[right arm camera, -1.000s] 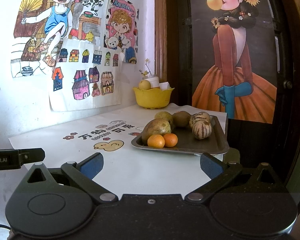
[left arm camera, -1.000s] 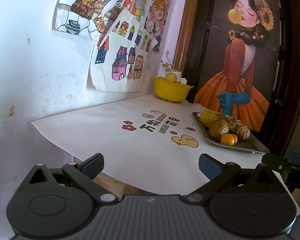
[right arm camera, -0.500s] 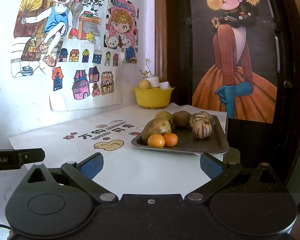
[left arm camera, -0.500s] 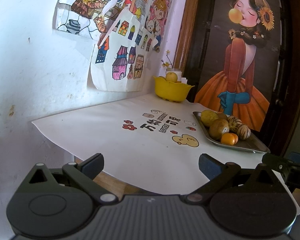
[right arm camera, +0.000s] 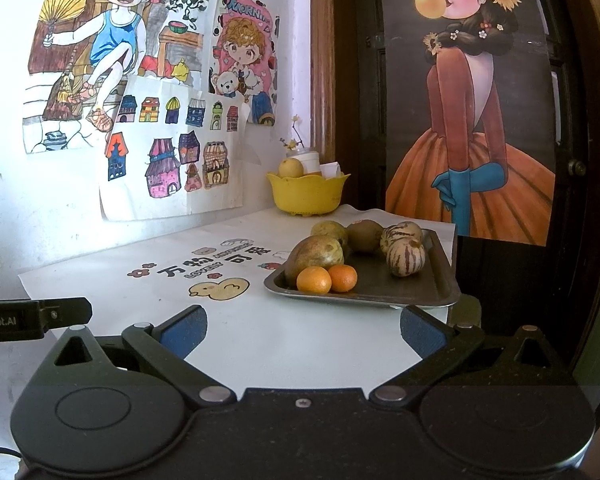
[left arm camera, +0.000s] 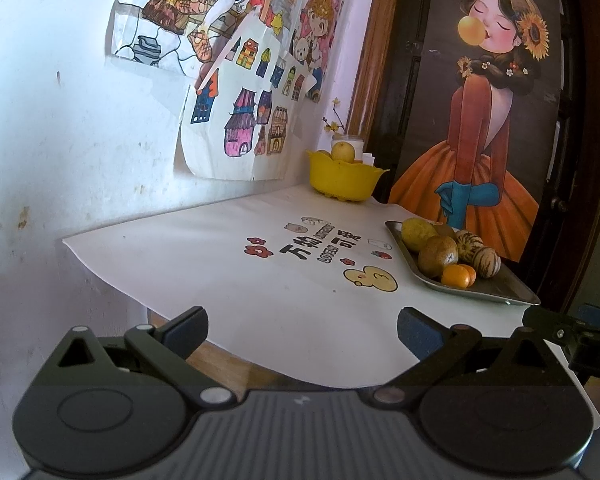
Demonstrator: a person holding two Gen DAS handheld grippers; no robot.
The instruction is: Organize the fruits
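Left gripper (left arm camera: 302, 326) spread wide, nothing between its pads, bottom centre of the left wrist view, held off the table's near edge. Right gripper (right arm camera: 304, 326) likewise released and empty, bottom centre of the right wrist view, just short of the metal tray (right arm camera: 440, 292).

Tray sits mid-right on the white table cover (right arm camera: 260, 332). On it: two small oranges (right arm camera: 314, 280) touching each other at the near-left corner, a large brownish-green fruit (right arm camera: 318, 254) right behind them, two more round green-brown fruits (right arm camera: 364, 234) further back, and two striped melons (right arm camera: 406, 256) side by side toward the right.

Yellow bowl (right arm camera: 306, 194) at the table's far corner, centre frame, one yellowish fruit (right arm camera: 291, 168) inside. Drawings (right arm camera: 168, 152) taped on the wall, upper left.
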